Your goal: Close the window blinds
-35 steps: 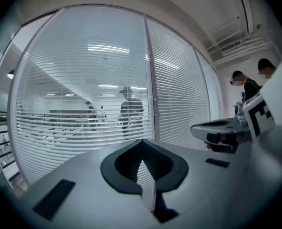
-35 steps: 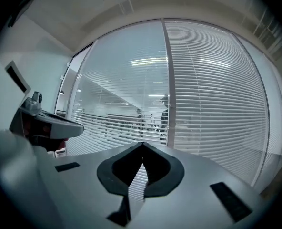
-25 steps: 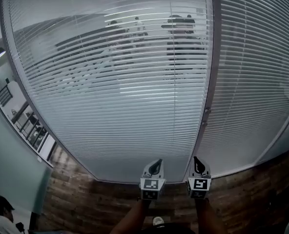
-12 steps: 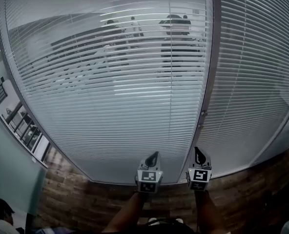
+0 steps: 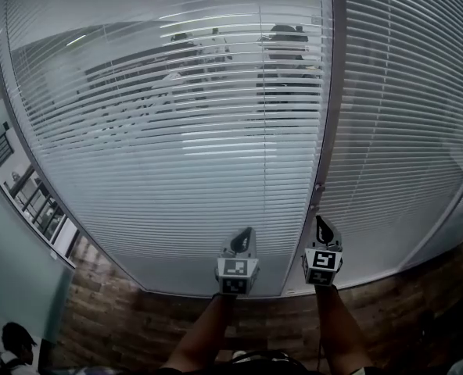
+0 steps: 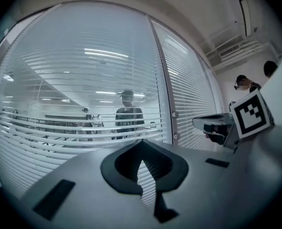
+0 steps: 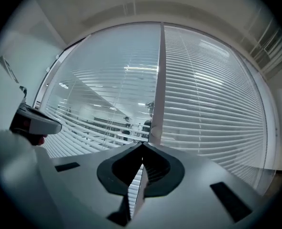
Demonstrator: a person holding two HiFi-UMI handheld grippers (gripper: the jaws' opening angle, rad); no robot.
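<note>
**A:** Which step is this?

**B:** The approach, I'd say. The left claw (image 5: 245, 237) and right claw (image 5: 322, 225) each have their jaws pressed together on nothing. Both are clear of the slats. The right one sits in front of the lower end of the frame post (image 5: 330, 131), and the left one is to the post's left.

**A:** And the blinds?

**B:** The left-hand blind (image 5: 177, 147), left of the post, has thin, pale, glossy horizontal slats. They are tilted open enough that figures (image 5: 286, 45) show through. The right-hand blind (image 5: 403, 131), right of the post, looks denser and nearer closed.

**A:** Next move?

**B:** Finding a control. The small round fittings (image 5: 317, 187) on the post look likely, though they're too small to be sure. A claw would need to spread its jaws first, then grip.
</note>
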